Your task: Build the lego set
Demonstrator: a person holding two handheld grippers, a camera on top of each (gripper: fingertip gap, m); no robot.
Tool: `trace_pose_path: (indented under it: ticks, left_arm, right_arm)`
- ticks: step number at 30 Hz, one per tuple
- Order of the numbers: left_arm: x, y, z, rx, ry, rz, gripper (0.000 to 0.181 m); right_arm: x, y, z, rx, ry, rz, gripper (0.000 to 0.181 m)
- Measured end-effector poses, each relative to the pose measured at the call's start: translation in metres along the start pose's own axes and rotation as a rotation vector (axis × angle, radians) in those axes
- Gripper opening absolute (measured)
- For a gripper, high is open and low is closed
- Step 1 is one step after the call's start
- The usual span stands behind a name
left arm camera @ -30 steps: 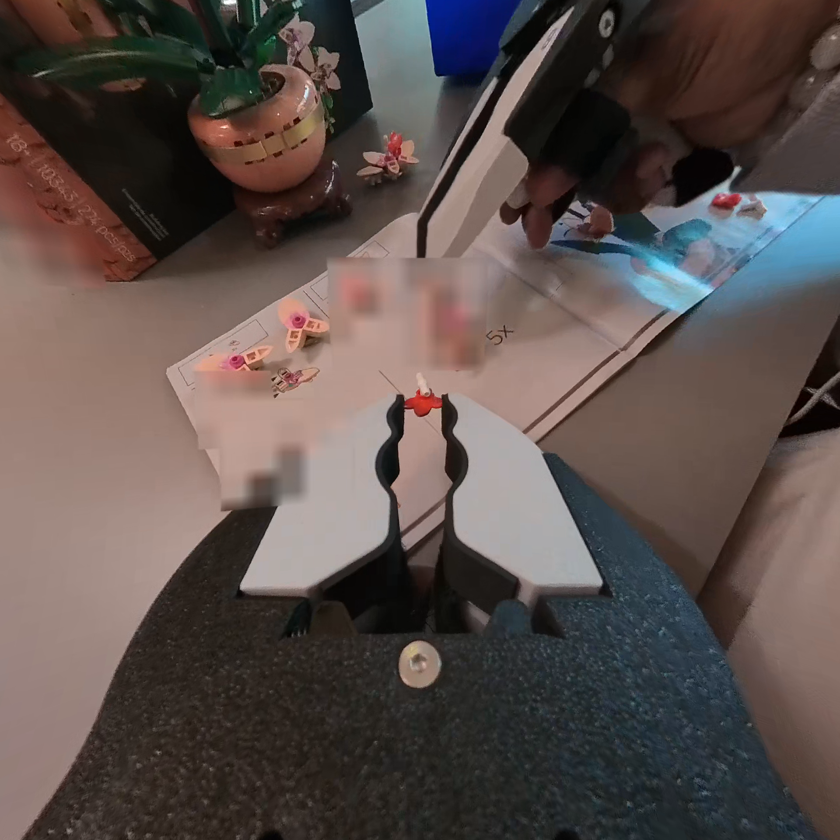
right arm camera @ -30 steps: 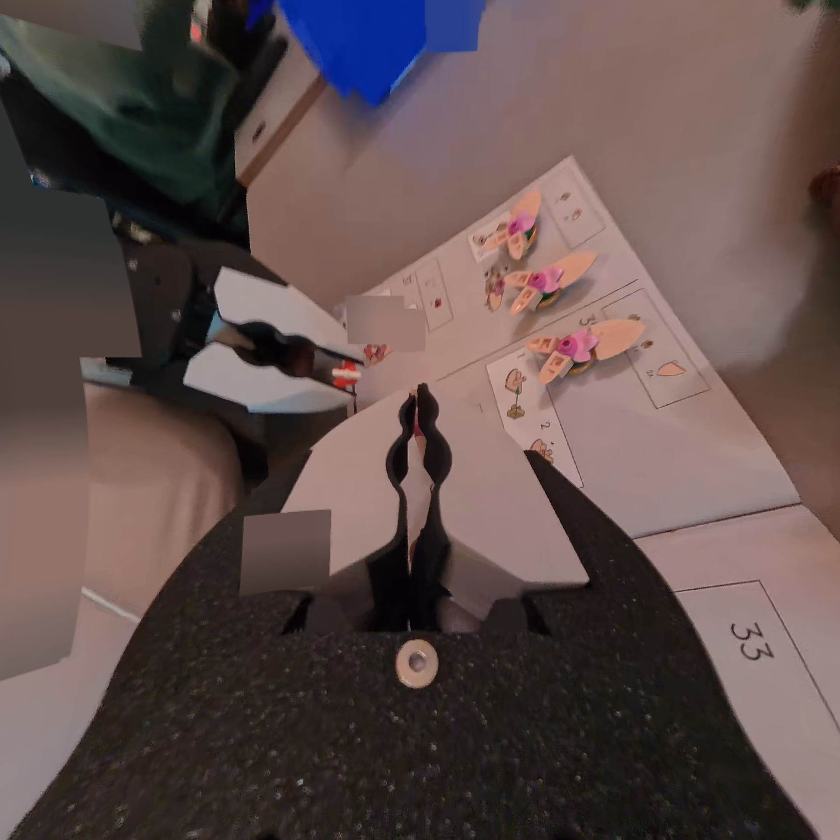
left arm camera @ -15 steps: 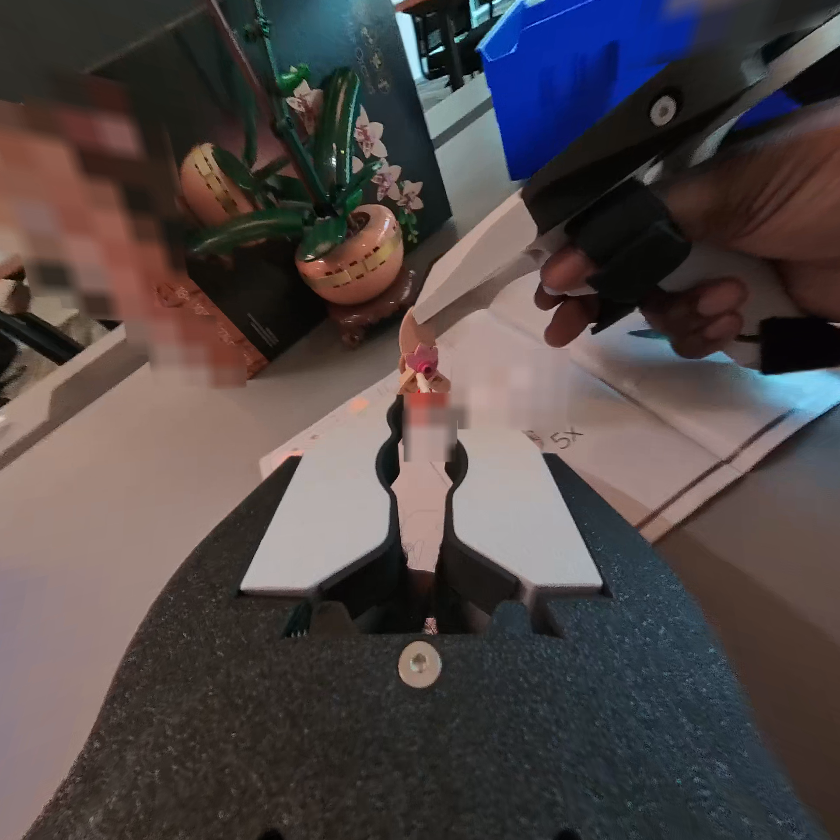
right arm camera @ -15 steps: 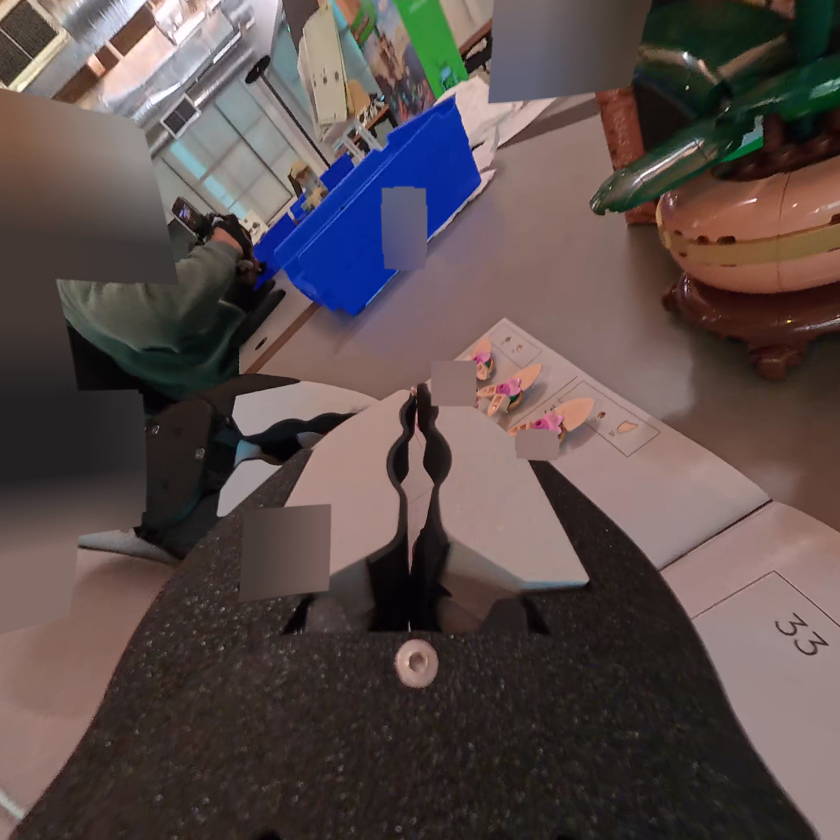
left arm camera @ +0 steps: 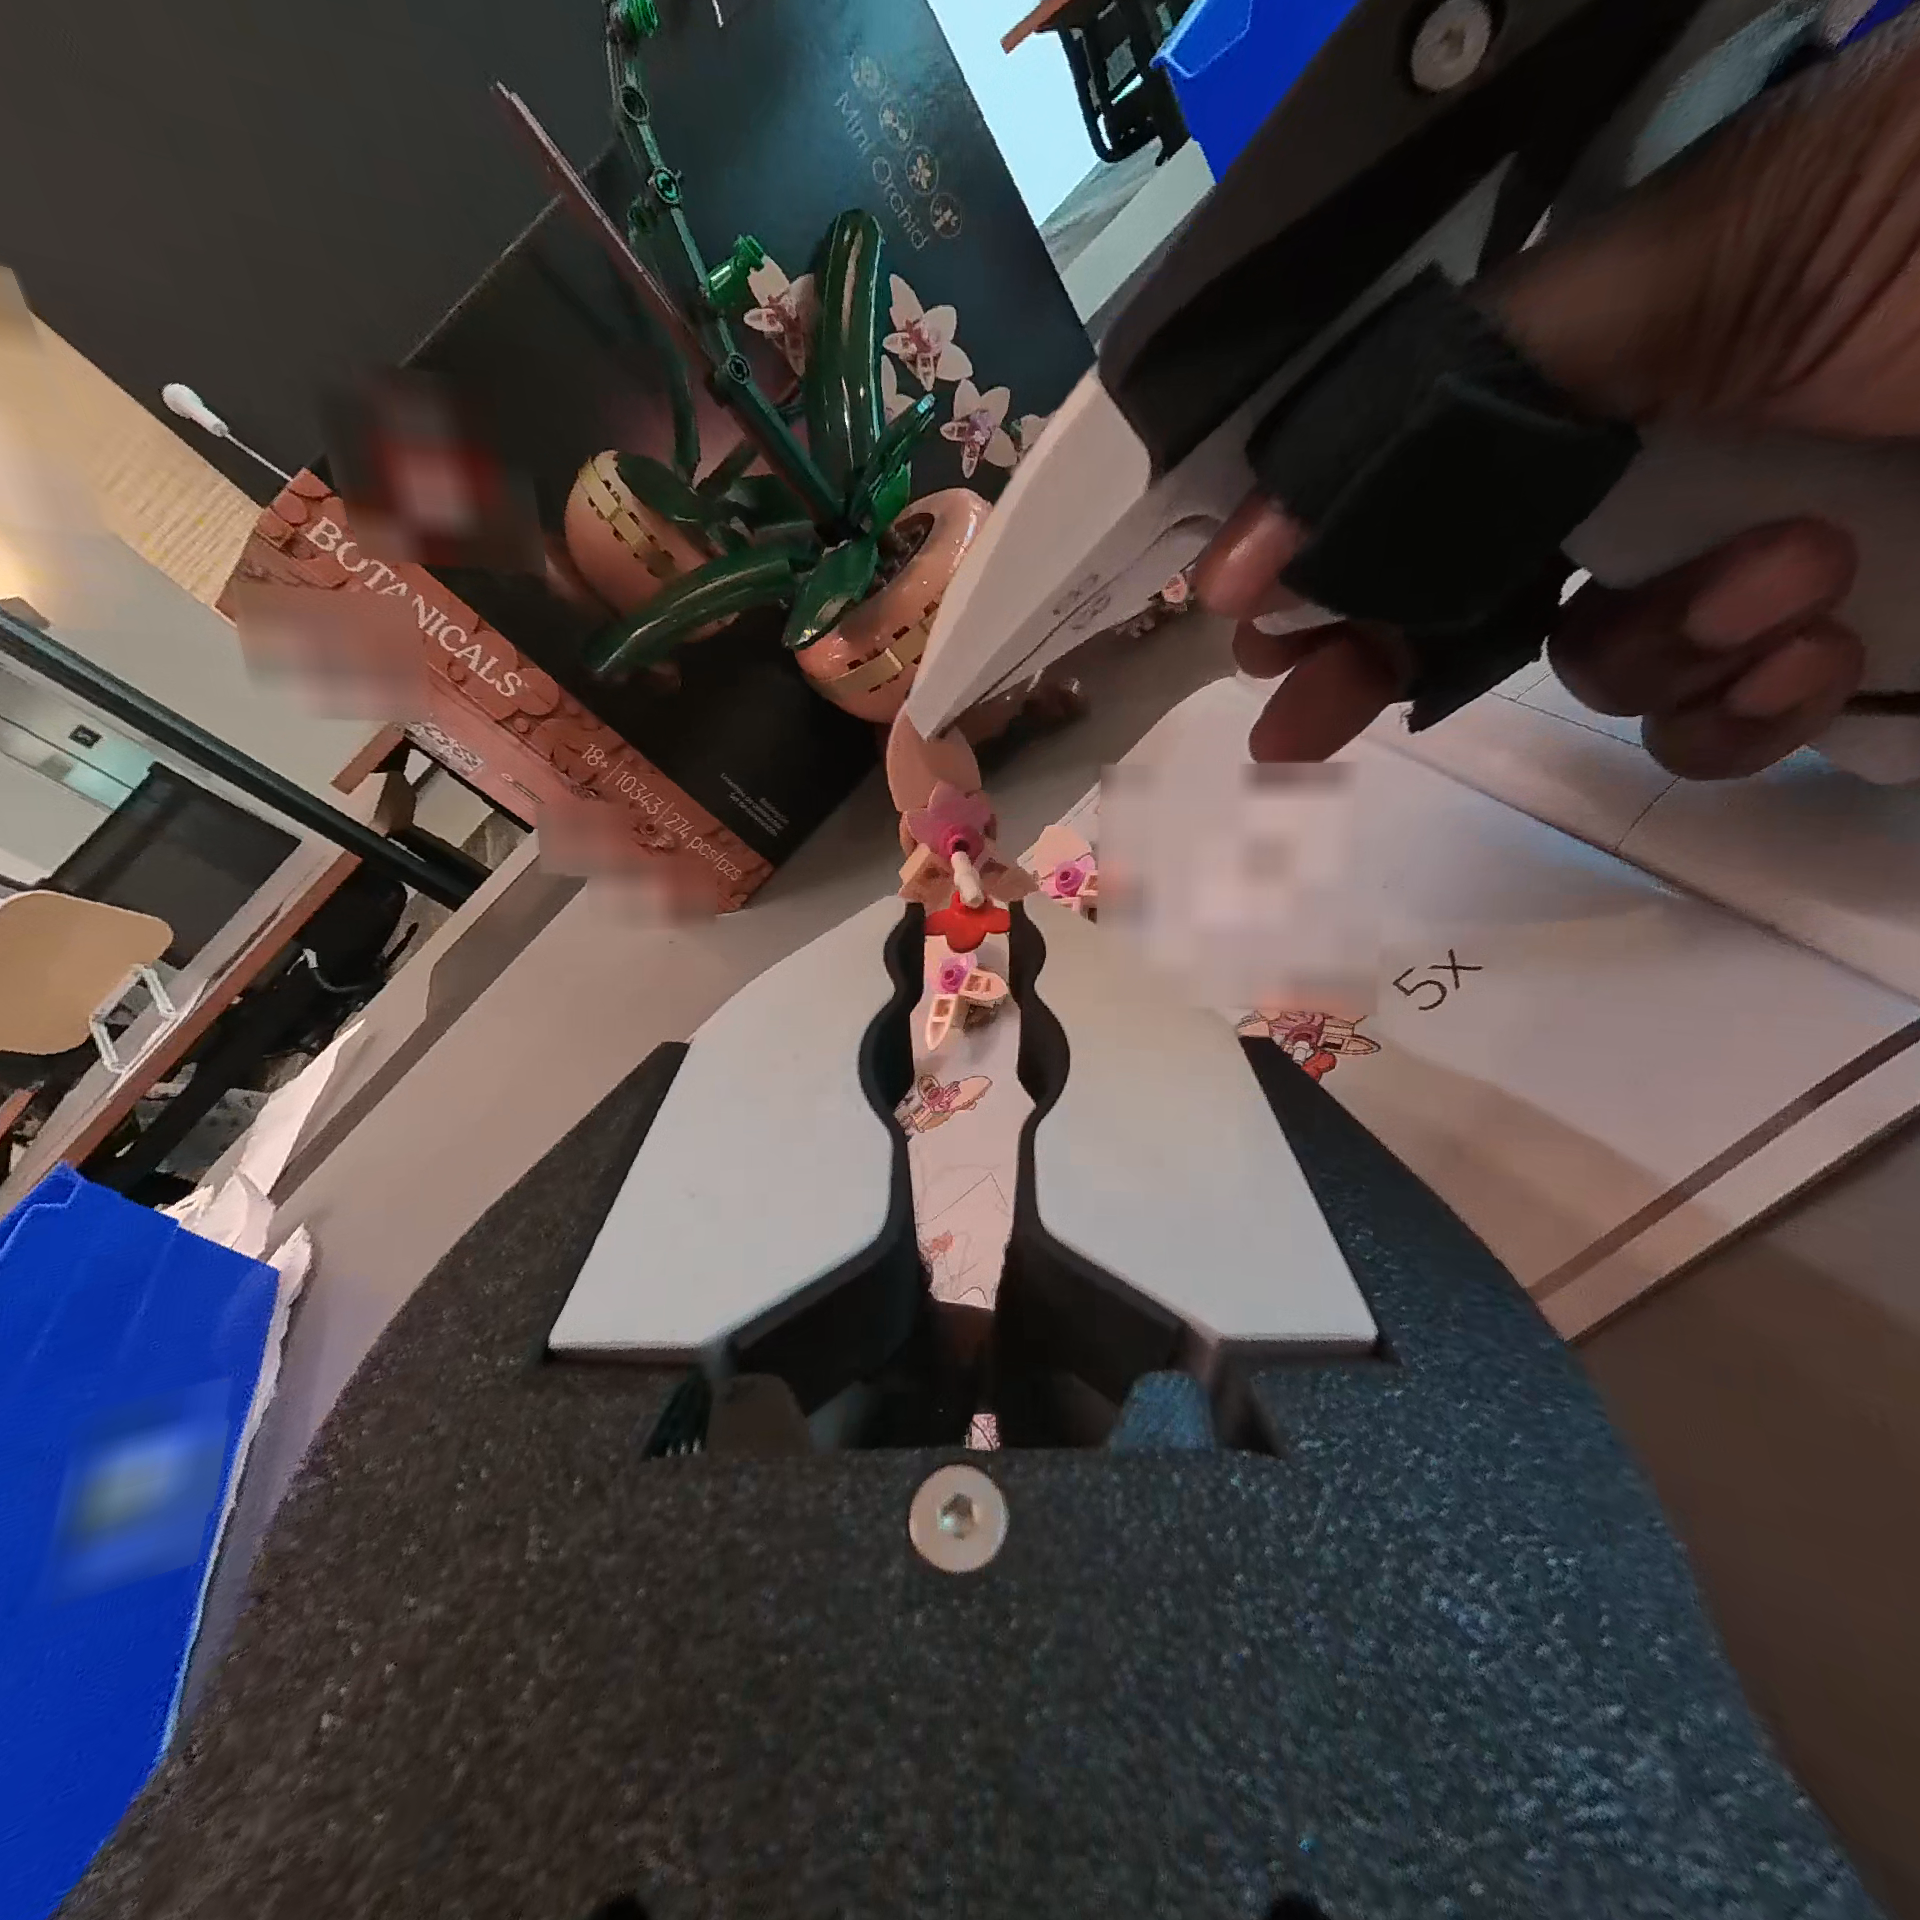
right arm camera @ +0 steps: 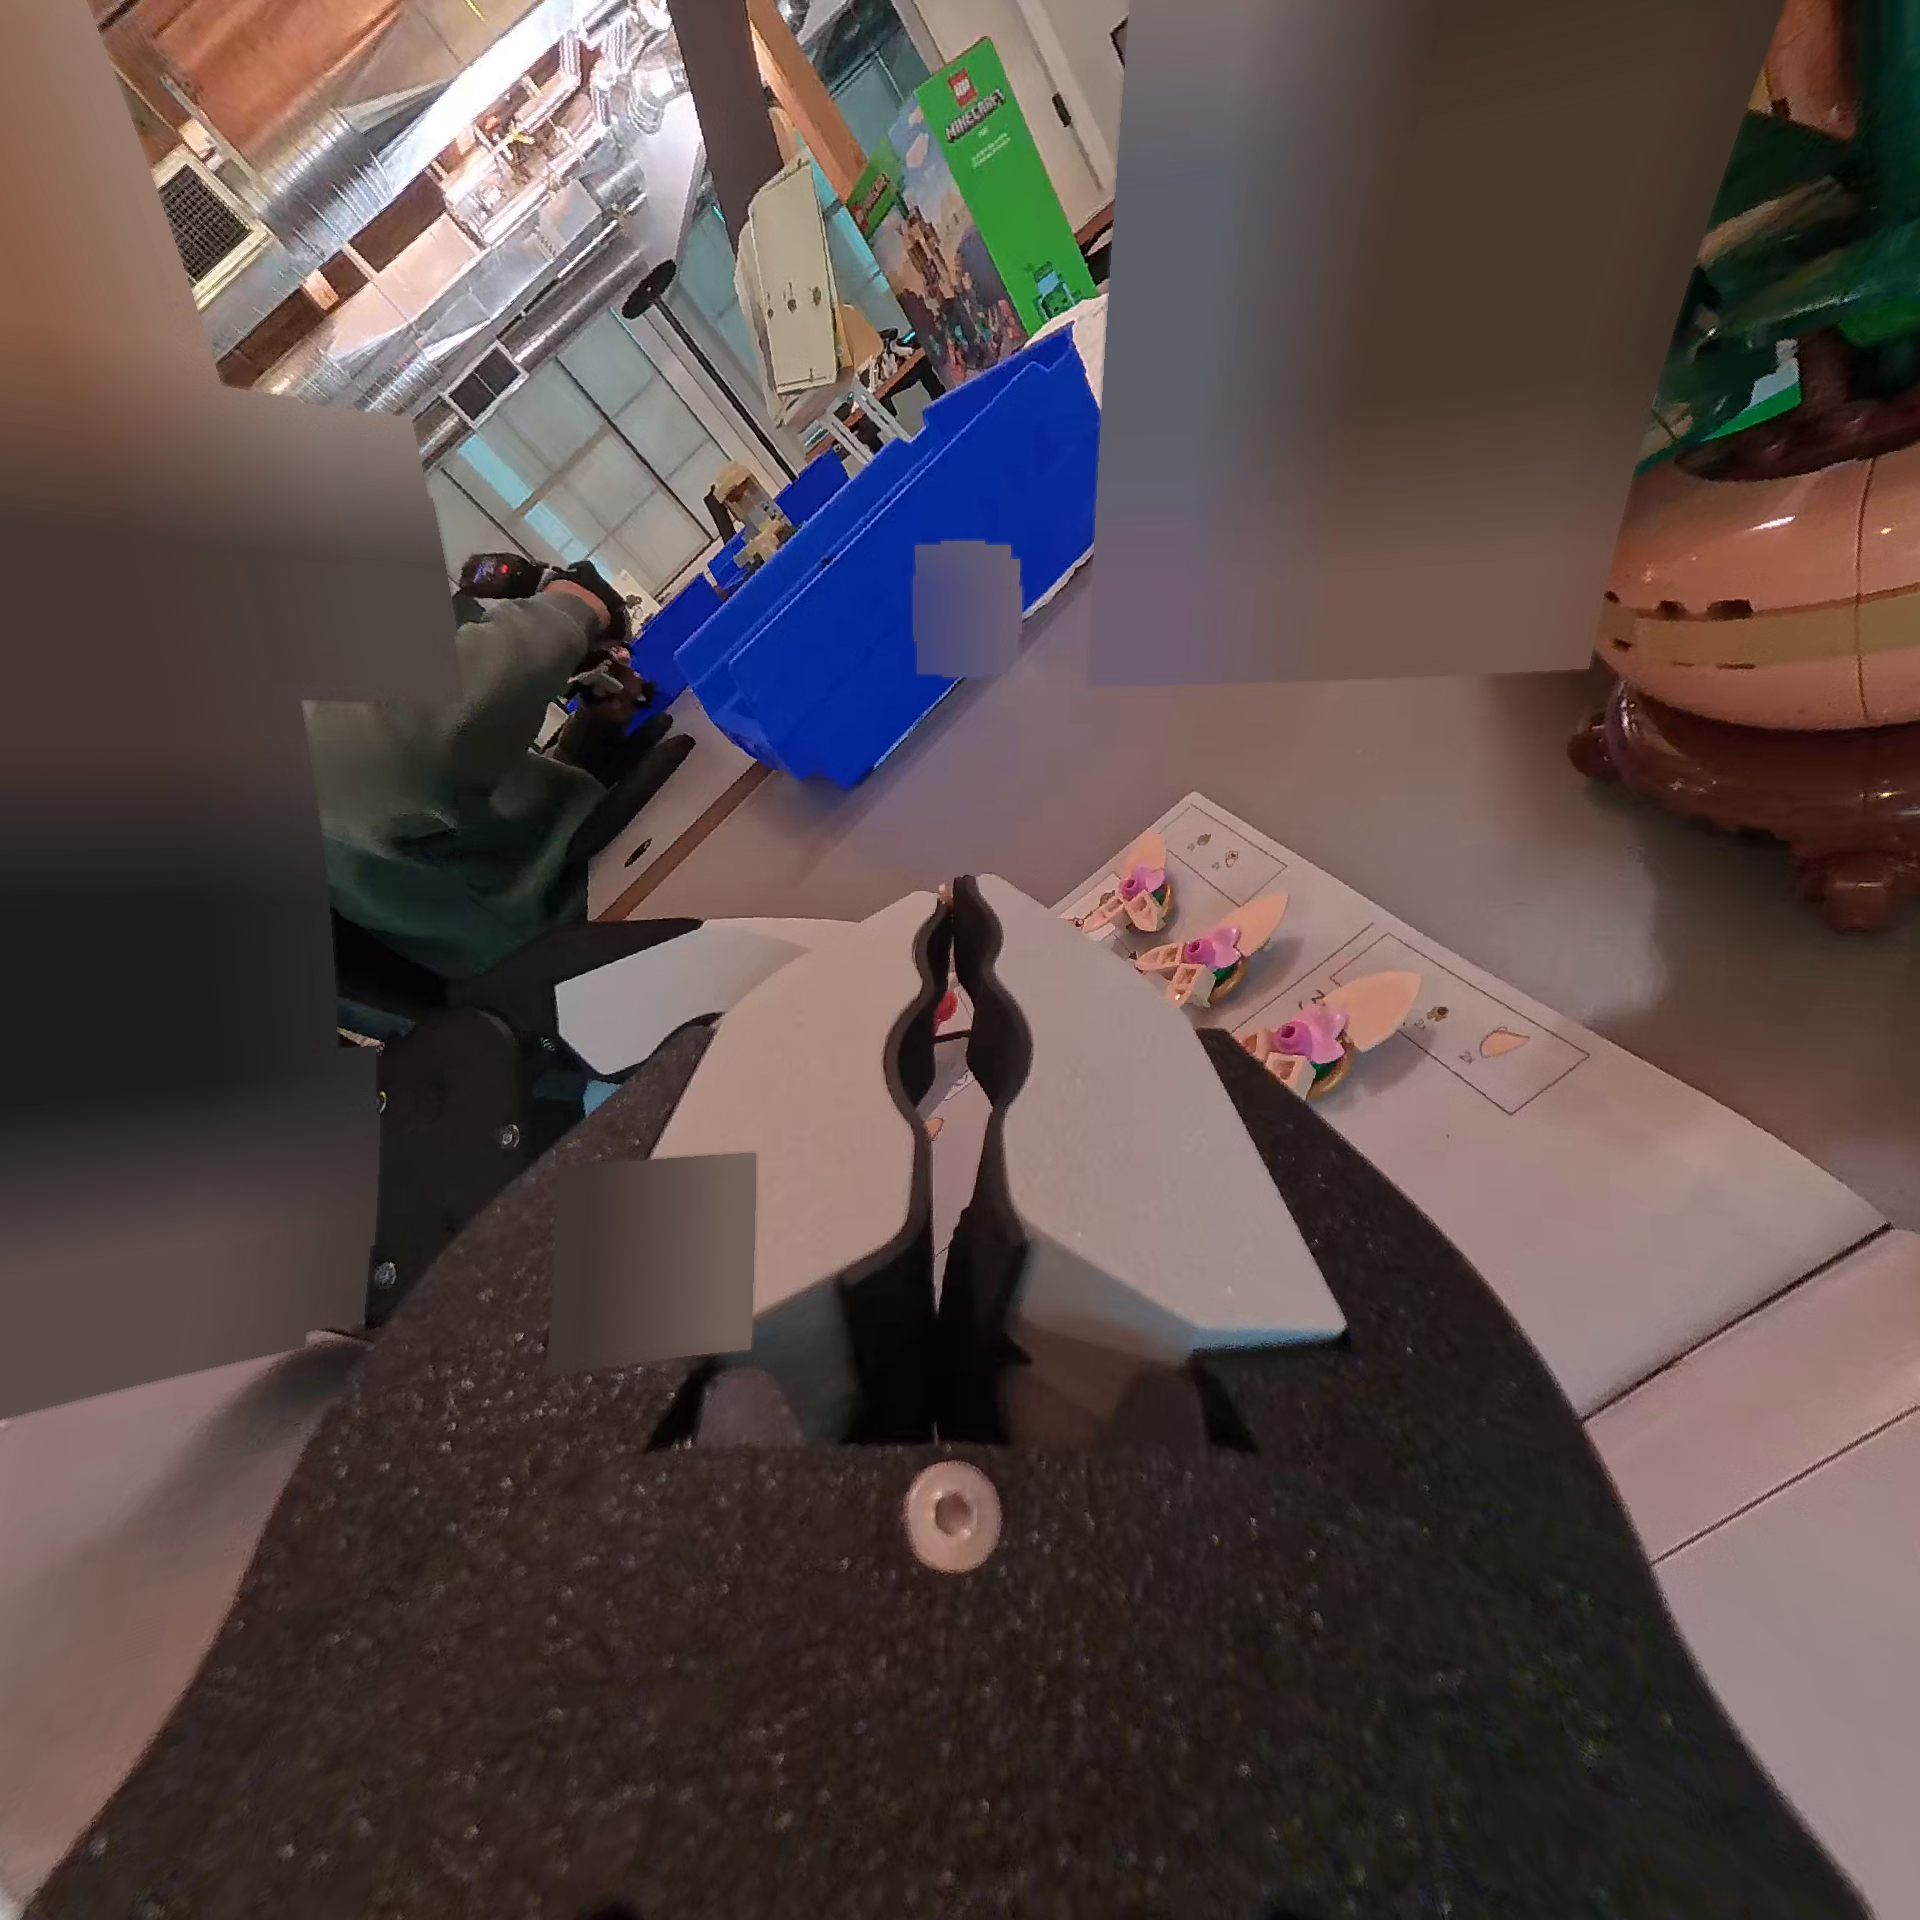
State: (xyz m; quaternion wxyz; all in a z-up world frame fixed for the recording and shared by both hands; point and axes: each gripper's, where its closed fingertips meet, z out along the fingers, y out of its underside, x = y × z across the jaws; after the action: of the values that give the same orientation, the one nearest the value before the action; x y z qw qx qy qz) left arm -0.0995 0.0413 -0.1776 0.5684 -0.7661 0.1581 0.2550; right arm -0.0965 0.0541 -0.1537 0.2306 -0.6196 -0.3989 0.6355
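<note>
My left gripper (left arm camera: 964,916) is shut on a small red lego piece (left arm camera: 977,925) with a white pin pointing forward. My right gripper (left arm camera: 928,727) comes in from the upper right, shut on the tan petal of a flower (left arm camera: 943,826) with a pink centre. The white pin touches or nearly touches the pink centre. In the right wrist view my right gripper (right arm camera: 961,896) is shut and the flower is almost hidden behind its tips. The red piece (right arm camera: 945,1006) shows through the gap, with the left gripper (right arm camera: 665,987) beyond it.
Three more flowers (right arm camera: 1205,951) lie on the open instruction booklet (right arm camera: 1507,1174). The built orchid pot (left arm camera: 883,613) stands behind it beside the set's box (left arm camera: 540,665). Blue bins (right arm camera: 883,644) stand at the table's far side. A person in a green sleeve (right arm camera: 468,748) sits beyond. Both grippers' tips are close together, under 4 cm apart.
Both grippers have lifted off the booklet and tilted up. The right gripper has brought its flower to the tip of the red piece in the left gripper.
</note>
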Motion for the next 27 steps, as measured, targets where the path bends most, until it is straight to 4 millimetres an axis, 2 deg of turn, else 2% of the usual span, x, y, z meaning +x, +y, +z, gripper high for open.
trace_pose_path:
  ticks: [9,14,19,23,27]
  left_arm:
    - [0.000,0.002,0.000,-0.001,-0.003,0.007,0.015]
    - [0.001,0.006,-0.003,-0.023,0.011,0.027,0.015]
    - [0.009,0.015,-0.022,-0.080,0.121,0.044,0.015]
    - [0.013,0.020,-0.043,-0.108,0.261,-0.064,0.015]
    - [0.014,0.020,-0.050,-0.102,0.321,-0.136,0.015]
  right_arm:
    - [-0.002,0.002,0.001,-0.004,-0.004,0.008,0.001]
    - [-0.001,0.009,0.000,-0.018,-0.006,0.053,0.001]
    - [0.003,0.028,-0.005,-0.070,-0.006,0.175,0.000]
    - [0.011,0.046,-0.014,-0.176,0.010,0.278,0.001]
    - [0.021,0.056,-0.021,-0.294,0.041,0.305,0.001]
